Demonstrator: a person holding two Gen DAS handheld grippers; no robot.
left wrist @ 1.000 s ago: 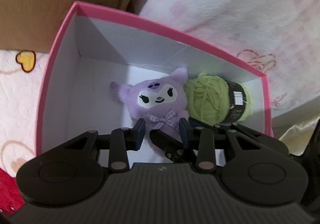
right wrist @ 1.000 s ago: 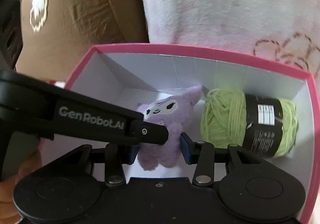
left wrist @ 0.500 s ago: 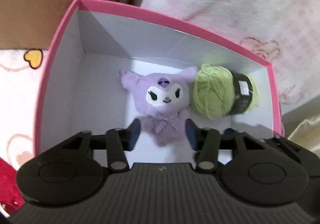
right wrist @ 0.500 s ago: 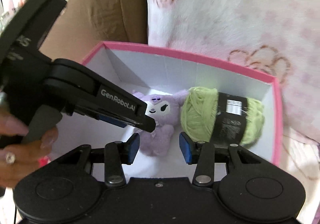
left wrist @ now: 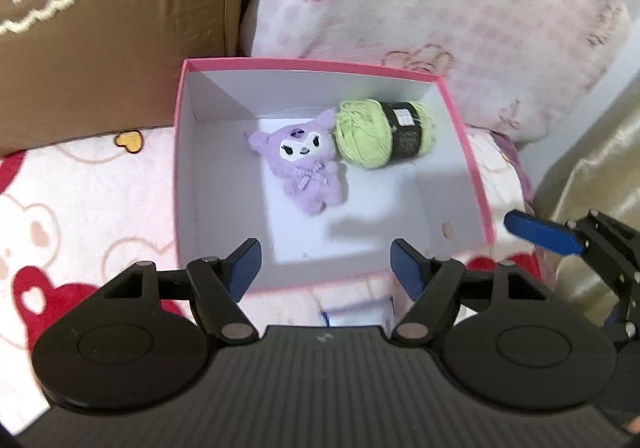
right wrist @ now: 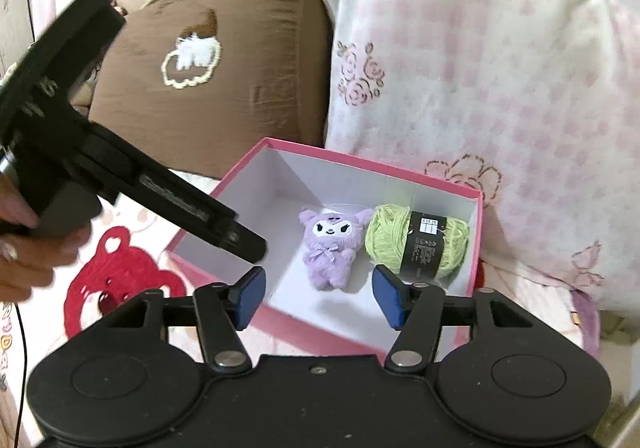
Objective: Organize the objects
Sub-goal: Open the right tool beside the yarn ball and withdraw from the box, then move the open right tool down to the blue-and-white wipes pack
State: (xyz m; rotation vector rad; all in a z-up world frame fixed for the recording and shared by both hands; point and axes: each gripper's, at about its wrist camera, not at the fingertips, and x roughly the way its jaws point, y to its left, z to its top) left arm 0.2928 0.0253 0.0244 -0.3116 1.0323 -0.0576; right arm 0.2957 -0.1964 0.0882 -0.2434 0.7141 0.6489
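Both of your tools are empty with jaws opening: left tool (left wrist: pixel 326 262), right tool (right wrist: pixel 319 298). Lift them straight clear of the pink box (right wrist: pixel 424 172) so neither rim is clipped. Inside, near its far wall, the fuzzy purple plush toy (right wrist: pixel 330 248) lies touching the soft green yarn ball (right wrist: pixel 416 242), banded in black paper, on the bed.

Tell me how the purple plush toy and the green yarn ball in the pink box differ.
The purple plush toy is a fuzzy figure with a face and a checked bow; the green yarn ball is wound strands with a black paper band. The toy lies face up, the yarn on its side. Both rest against each other inside the pink box.
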